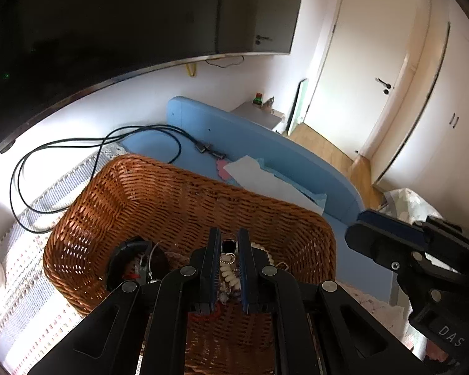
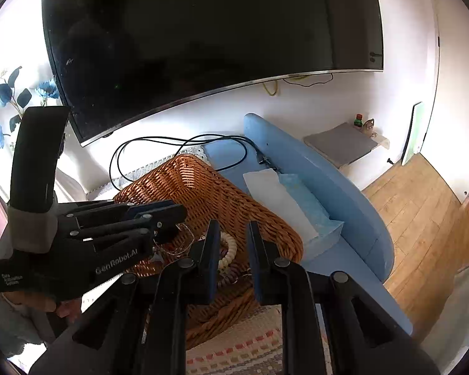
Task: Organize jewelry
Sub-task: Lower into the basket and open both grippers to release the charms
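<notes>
Several pieces of jewelry (image 1: 228,273) lie tangled in the basket (image 1: 159,193), a cream bead strand (image 2: 229,251) among them. Left gripper (image 1: 229,243) hangs over them, jaws narrowly parted around a dark watch (image 1: 229,247); whether they pinch it, I cannot tell. Right gripper (image 2: 233,229) stands spread above the basket's near edge.

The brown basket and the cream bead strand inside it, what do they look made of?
The brown woven basket looks like wicker or rattan: interlaced strips, a braided rim, a slight sheen and light passing through gaps in the wall. The cream bead strand looks like smooth, glossy rounded beads, possibly pearl, shell or plastic; the pictures cannot settle which.
</notes>
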`<action>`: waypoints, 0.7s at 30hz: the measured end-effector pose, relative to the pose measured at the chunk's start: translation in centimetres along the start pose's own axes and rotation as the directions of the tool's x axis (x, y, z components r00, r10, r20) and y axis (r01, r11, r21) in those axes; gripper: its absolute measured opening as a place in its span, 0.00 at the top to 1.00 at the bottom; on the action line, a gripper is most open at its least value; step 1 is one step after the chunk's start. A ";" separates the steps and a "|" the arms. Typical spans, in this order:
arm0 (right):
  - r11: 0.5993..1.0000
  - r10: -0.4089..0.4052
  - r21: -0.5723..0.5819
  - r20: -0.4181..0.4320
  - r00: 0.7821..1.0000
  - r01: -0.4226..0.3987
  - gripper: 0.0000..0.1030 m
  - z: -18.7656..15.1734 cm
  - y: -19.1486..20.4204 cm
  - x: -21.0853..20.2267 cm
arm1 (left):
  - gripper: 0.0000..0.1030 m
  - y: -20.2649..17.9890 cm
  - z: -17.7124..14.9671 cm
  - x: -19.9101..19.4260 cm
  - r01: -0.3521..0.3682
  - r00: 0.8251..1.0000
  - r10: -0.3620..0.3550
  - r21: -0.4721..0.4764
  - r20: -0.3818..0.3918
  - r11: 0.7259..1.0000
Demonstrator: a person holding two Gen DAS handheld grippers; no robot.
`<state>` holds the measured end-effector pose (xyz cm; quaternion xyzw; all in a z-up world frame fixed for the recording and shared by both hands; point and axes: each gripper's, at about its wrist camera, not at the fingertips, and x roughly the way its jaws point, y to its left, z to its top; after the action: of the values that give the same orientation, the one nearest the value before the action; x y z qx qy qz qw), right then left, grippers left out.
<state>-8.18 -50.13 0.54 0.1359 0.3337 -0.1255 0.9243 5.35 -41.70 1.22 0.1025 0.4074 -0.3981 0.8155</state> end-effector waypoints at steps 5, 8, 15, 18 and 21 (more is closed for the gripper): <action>0.999 0.003 0.034 -0.001 1.000 -0.003 0.81 -0.4 -0.8 -0.1 | 0.90 0.7 -0.1 -0.9 -0.014 1.000 0.014 -0.024 0.019 1.000; 0.999 0.003 0.049 -0.011 1.000 -0.002 0.81 -0.7 -1.2 0.0 | 0.90 1.4 -0.3 -0.9 -0.021 1.000 0.022 -0.043 0.012 0.999; 0.999 0.003 0.049 -0.018 1.000 -0.002 0.81 -0.8 -1.1 0.3 | 0.90 1.8 -0.8 -0.3 -0.015 1.000 0.015 -0.048 -0.016 0.999; 0.999 0.013 0.046 -0.026 1.000 -0.012 0.81 -0.9 -0.9 0.5 | 0.90 1.7 -0.9 -0.2 -0.013 1.000 0.012 -0.044 -0.020 0.999; 0.999 0.020 0.041 -0.030 0.999 -0.018 0.81 -1.0 -0.6 0.7 | 0.90 1.7 -1.0 -0.2 -0.006 1.000 0.005 -0.037 -0.029 0.999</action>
<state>-8.45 -50.45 -0.74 0.1599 0.3436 -0.1215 0.9174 5.97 -39.98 0.44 0.0940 0.4261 -0.3867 0.8124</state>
